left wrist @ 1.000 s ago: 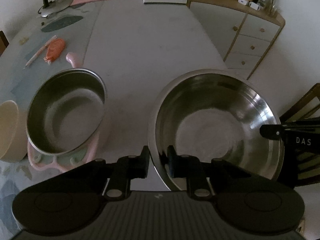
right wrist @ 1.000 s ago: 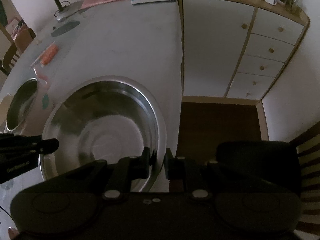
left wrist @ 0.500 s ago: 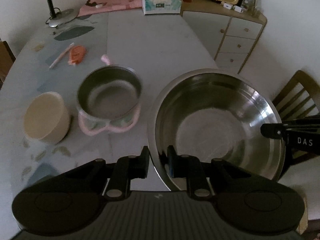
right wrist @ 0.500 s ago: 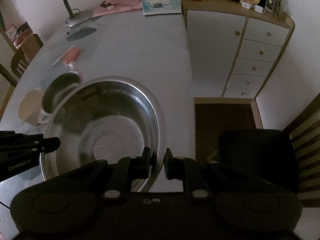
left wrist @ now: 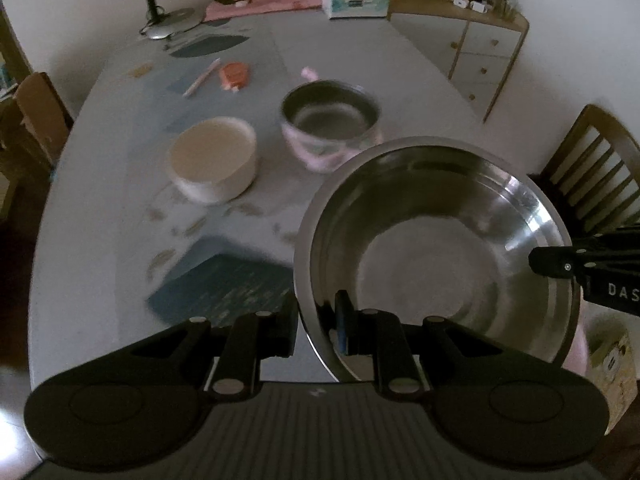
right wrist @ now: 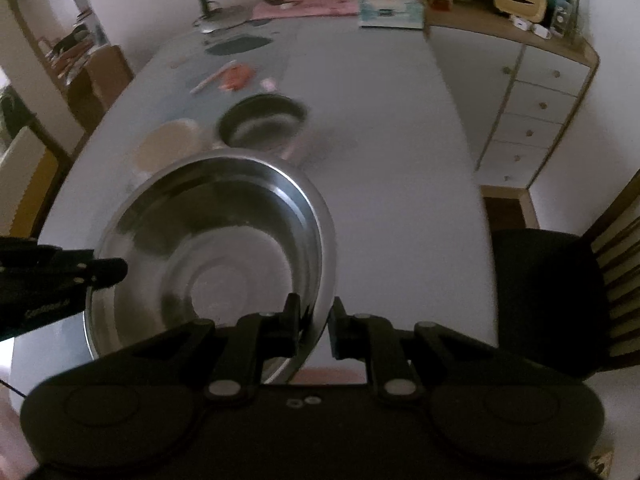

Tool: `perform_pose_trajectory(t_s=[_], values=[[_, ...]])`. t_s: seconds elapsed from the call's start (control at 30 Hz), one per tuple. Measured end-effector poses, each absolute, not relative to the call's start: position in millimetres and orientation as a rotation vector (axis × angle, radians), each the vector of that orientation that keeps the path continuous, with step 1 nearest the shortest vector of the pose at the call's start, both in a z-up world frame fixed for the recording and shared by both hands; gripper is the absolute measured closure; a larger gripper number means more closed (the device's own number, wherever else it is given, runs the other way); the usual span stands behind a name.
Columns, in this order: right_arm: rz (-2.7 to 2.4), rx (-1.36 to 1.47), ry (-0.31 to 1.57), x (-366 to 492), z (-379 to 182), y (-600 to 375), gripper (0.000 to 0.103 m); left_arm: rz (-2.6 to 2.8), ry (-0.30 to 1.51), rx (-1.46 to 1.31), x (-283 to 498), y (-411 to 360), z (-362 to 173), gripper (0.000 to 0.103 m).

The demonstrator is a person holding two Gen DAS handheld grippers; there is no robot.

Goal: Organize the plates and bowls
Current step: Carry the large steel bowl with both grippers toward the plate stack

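Both grippers hold a large steel bowl (left wrist: 436, 248) in the air above the table. My left gripper (left wrist: 318, 320) is shut on its near-left rim. My right gripper (right wrist: 314, 320) is shut on the bowl's (right wrist: 212, 256) right rim; its fingertip (left wrist: 552, 262) shows at the bowl's right side in the left wrist view. Farther off on the table stand a pink pot with a steel inside (left wrist: 330, 122) and a cream bowl (left wrist: 214, 158). Both also show in the right wrist view: the pot (right wrist: 262, 124), the cream bowl (right wrist: 168, 150).
A pen (left wrist: 202, 77) and an orange packet (left wrist: 235, 75) lie beyond the pot. A lamp base (left wrist: 172, 28), pink cloth (left wrist: 264, 0) and tissue box (left wrist: 356, 0) are at the table's far end. A white drawer cabinet (right wrist: 532, 104) and a chair (left wrist: 592, 172) stand to the right.
Both grippers have lifted the steel bowl up and back toward me. The pot and the cream bowl now look smaller and farther away, and more of the table shows.
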State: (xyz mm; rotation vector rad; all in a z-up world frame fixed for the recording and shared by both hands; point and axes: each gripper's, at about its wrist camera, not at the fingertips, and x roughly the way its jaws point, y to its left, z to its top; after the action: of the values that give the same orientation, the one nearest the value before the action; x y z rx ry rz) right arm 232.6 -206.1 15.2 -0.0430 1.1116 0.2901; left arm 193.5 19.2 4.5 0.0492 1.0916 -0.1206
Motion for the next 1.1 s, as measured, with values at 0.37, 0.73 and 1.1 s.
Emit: perform_pose_trajectory(t_s=[0.37, 0.73, 1.1], values=[[0.381, -0.079, 1.173, 173.5, -5.7, -131.6, 0.088, -0.087, 1.139, 0.047, 120.7, 98.7, -20.7, 0.085], [0.416, -0.113, 1.244, 147.5, -55.0, -76.8, 0.087, -0.029, 1.182, 0.04, 86.4, 132.3, -66.0, 0.085], [0.408, -0.125, 1.299, 141.7, -87.2, -69.4, 0.086, -0.032, 1.195, 0.029, 79.5, 129.6, -98.5, 0.085]])
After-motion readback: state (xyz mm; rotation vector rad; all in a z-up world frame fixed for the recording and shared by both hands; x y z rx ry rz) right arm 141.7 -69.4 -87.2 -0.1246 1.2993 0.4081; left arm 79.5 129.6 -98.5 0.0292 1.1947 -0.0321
